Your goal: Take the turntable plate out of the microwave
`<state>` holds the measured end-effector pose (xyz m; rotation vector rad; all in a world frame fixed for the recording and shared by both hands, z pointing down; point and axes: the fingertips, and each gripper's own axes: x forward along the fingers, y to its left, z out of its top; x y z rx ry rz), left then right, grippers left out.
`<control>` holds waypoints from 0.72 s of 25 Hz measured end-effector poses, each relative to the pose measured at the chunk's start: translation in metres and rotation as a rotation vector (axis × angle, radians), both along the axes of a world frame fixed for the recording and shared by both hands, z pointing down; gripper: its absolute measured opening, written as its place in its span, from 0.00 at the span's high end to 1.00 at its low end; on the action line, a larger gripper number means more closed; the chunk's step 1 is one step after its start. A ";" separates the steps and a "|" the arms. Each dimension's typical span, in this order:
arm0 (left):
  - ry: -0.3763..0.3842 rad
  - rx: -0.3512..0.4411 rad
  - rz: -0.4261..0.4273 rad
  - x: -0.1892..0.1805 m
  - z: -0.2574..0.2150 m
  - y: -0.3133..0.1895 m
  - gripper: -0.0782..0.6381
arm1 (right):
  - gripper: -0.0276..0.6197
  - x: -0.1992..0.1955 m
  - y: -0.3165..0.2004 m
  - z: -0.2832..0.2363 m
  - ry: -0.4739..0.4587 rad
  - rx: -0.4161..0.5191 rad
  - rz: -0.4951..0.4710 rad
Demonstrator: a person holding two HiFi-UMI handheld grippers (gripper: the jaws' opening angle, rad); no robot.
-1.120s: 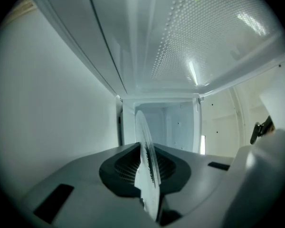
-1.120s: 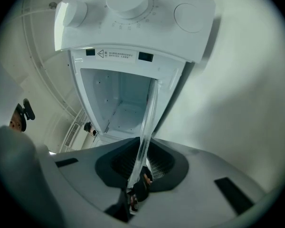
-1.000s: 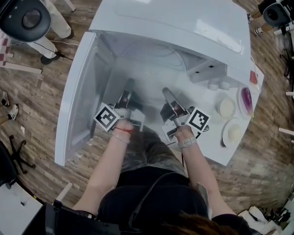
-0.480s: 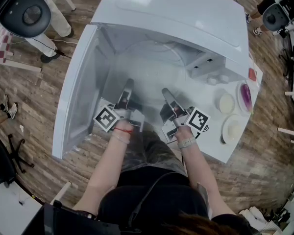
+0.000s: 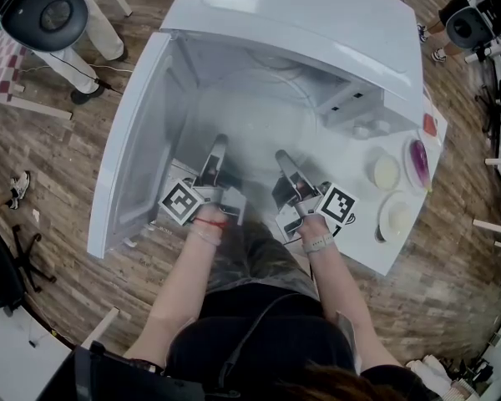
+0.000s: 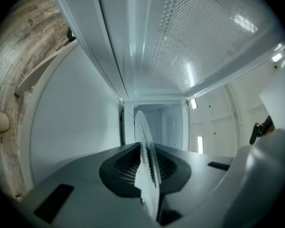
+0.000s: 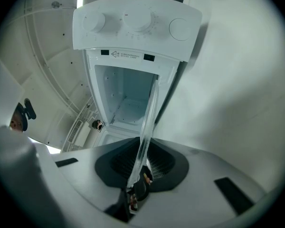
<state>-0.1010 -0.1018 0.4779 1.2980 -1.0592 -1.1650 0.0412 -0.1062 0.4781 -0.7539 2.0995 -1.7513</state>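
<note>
Writing: label strip under the microwave knobs, too small to read
Left tongs: level, clamped on turntable plate rim
Right tongs: near level, clamped on the same rim
Plate: flat at the open cavity's front edge, between both tongs

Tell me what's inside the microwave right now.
The glass plate, partly inside, clamped at its near edge by the left hand-held gripper and right hand-held gripper. Beneath the plate nothing can be made out.

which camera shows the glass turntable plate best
The head view: the clear round glass turntable plate shows its broad face, though faintly. The left and right gripper views show only its thin rim, edge-on.
</note>
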 end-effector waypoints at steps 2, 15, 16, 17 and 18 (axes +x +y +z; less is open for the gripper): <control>0.000 0.006 -0.006 0.000 -0.001 0.005 0.84 | 0.87 0.000 0.004 -0.001 -0.002 0.004 -0.007; 0.017 0.011 -0.027 0.013 -0.002 0.037 0.84 | 0.87 0.012 0.034 -0.002 0.000 0.005 -0.028; 0.017 0.012 -0.027 0.014 -0.002 0.040 0.84 | 0.87 0.012 0.037 -0.002 -0.002 0.004 -0.028; 0.017 0.012 -0.028 0.015 -0.001 0.043 0.84 | 0.87 0.013 0.039 -0.002 -0.003 0.005 -0.030; 0.018 0.013 -0.030 0.016 -0.001 0.045 0.84 | 0.87 0.013 0.041 -0.002 -0.003 0.006 -0.032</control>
